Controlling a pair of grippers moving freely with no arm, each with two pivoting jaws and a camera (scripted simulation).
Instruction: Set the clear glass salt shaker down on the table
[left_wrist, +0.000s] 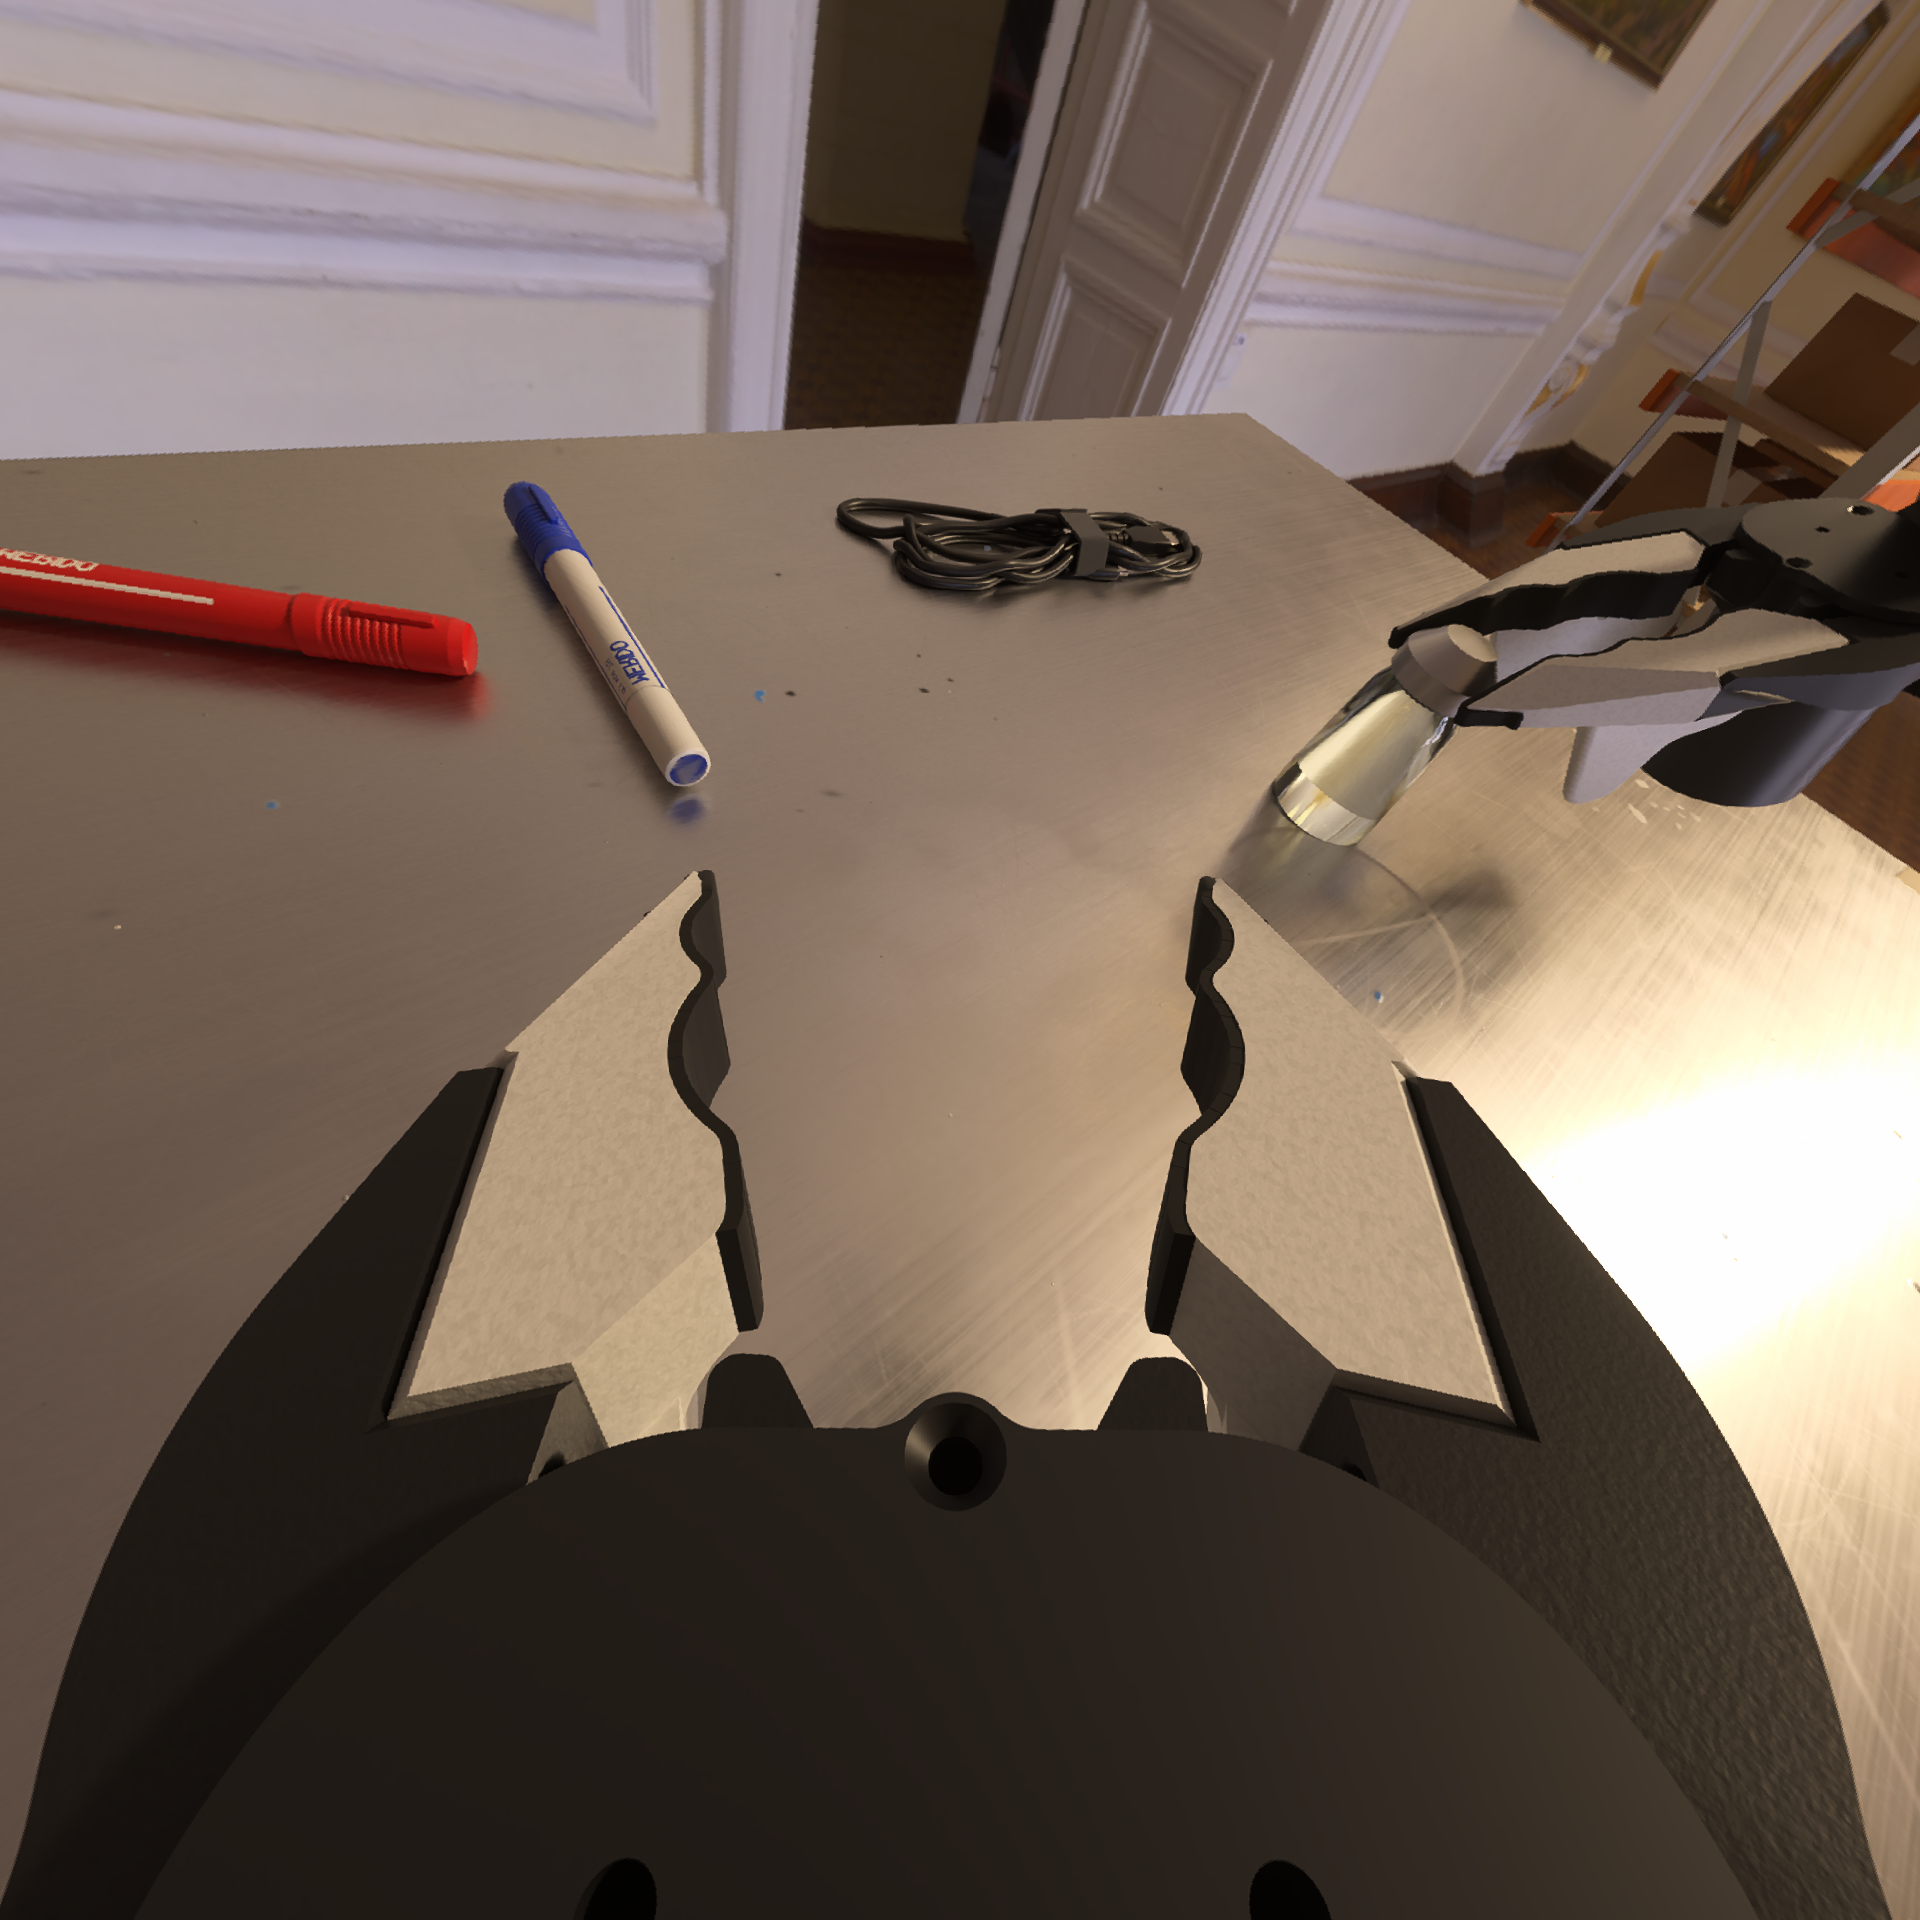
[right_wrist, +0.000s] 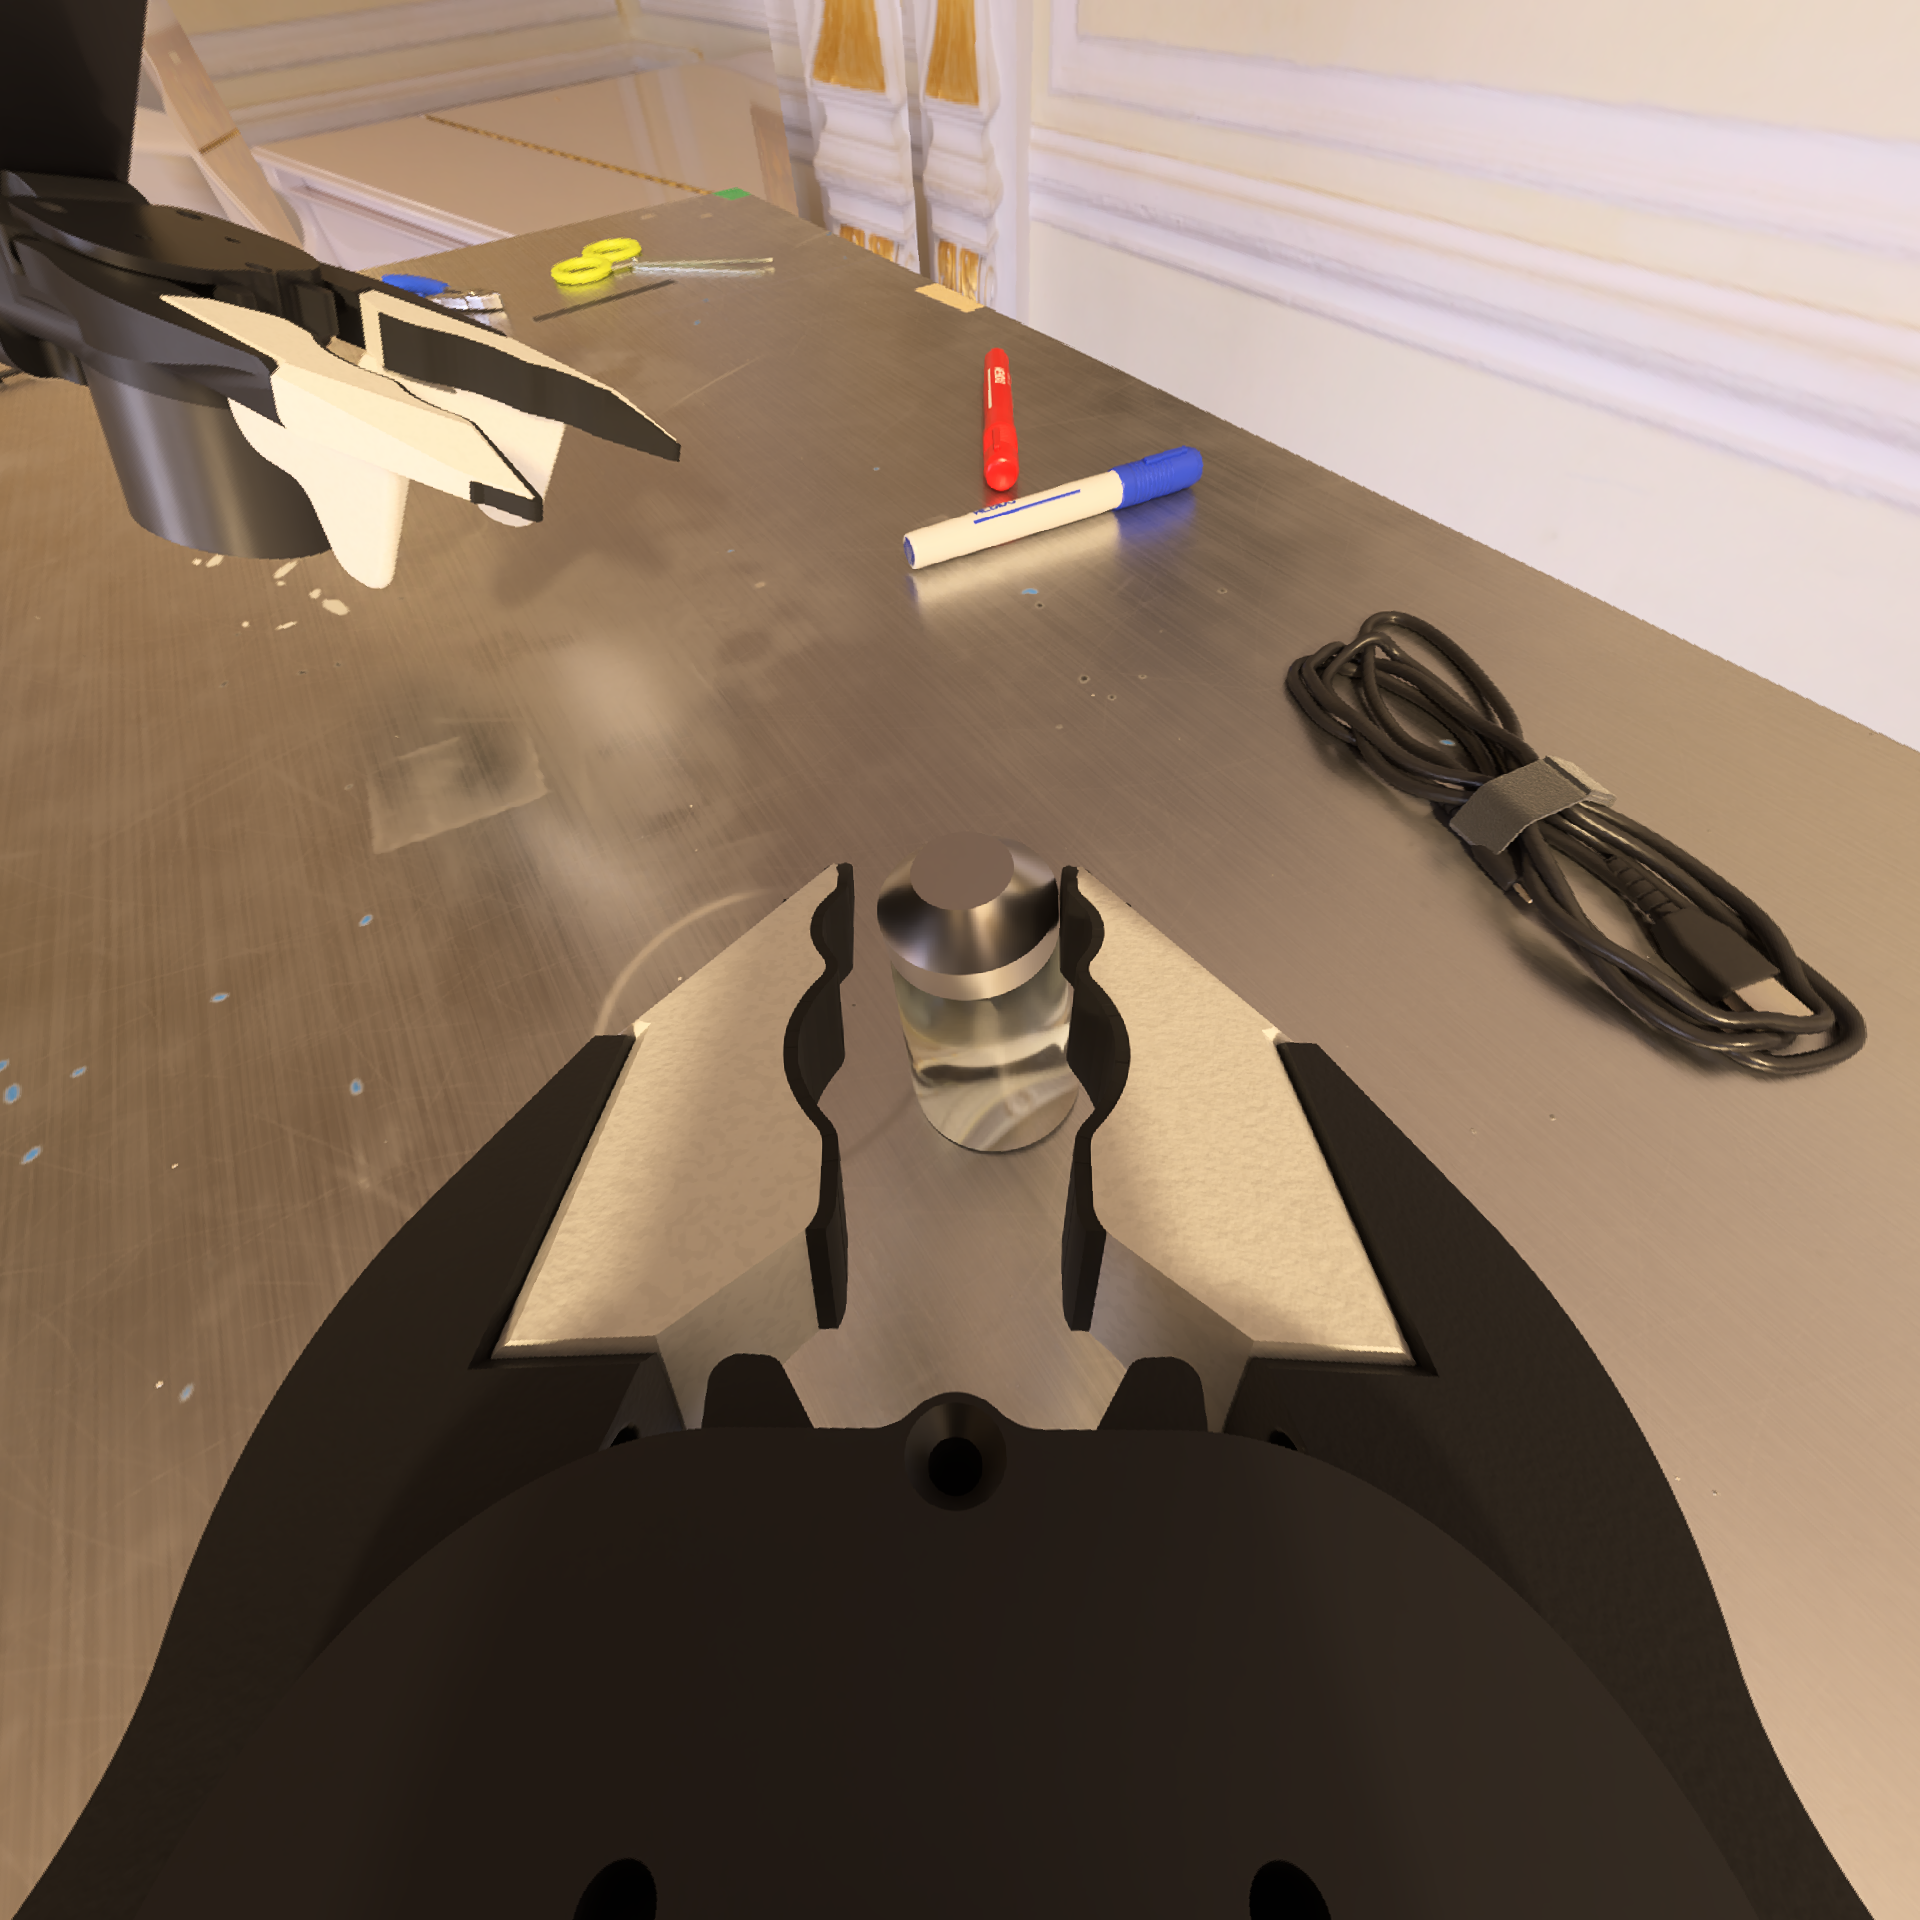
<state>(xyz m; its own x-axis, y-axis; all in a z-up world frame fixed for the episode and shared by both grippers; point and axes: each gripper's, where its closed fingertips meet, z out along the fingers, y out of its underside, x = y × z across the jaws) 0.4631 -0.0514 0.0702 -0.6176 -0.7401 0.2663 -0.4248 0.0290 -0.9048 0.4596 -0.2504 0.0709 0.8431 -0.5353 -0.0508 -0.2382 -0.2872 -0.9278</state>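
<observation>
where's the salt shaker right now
In the right wrist view, the salt shaker stands between the right gripper's fingers on the table, left of the black cable bundle.

Writing shows on two things only. The red marker carries white lettering along its barrel, cut by the picture edge. The white marker with blue cap carries blue lettering and a thin blue line on its barrel.

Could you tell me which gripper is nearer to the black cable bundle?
Right. The right gripper, around the salt shaker, sits beside the cable bundle; the left gripper hangs open farther back.
</observation>
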